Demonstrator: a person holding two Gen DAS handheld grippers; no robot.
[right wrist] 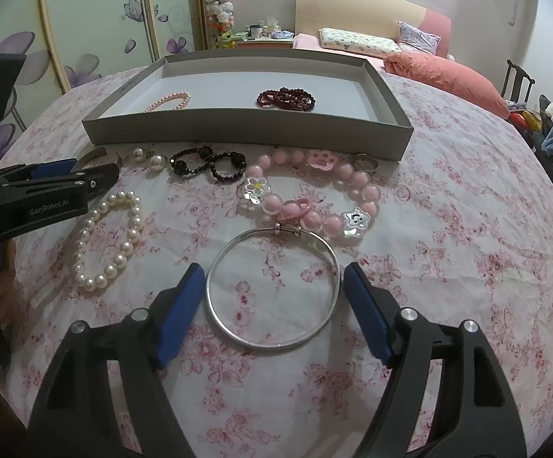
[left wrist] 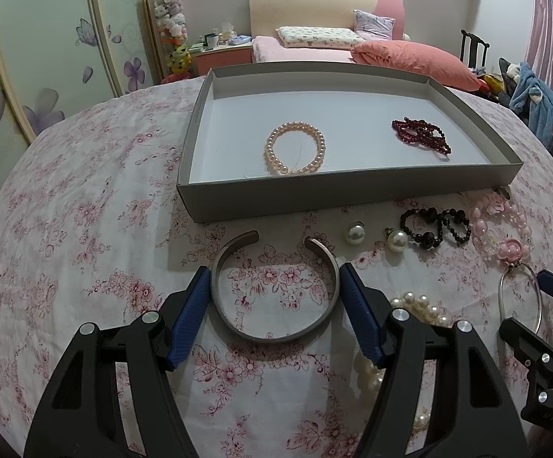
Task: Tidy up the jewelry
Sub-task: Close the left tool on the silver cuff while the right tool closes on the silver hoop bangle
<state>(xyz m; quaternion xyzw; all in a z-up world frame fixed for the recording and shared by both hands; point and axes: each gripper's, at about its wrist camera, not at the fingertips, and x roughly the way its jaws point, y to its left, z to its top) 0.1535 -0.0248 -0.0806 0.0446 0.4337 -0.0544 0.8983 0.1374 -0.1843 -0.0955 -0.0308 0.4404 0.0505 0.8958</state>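
Note:
A grey cuff bracelet (left wrist: pixel 276 334) lies on the floral cloth between the open fingers of my left gripper (left wrist: pixel 274 278), whose blue pads sit beside its sides. A thin silver bangle (right wrist: pixel 274 339) lies between the open fingers of my right gripper (right wrist: pixel 274 276), with small gaps at each side. The grey tray (left wrist: pixel 314 192) holds a pink pearl bracelet (left wrist: pixel 295 147) and a dark red bead bracelet (left wrist: pixel 421 135). The tray (right wrist: pixel 238 131) also shows in the right wrist view.
On the cloth lie two pearl earrings (right wrist: pixel 157 162), a black bead bracelet (right wrist: pixel 207 166), a pink bead necklace with charms (right wrist: pixel 314 206), a white pearl bracelet (right wrist: pixel 108 244) and a ring (right wrist: pixel 366 161). The left gripper's body (right wrist: pixel 39 191) shows at left. A bed stands behind.

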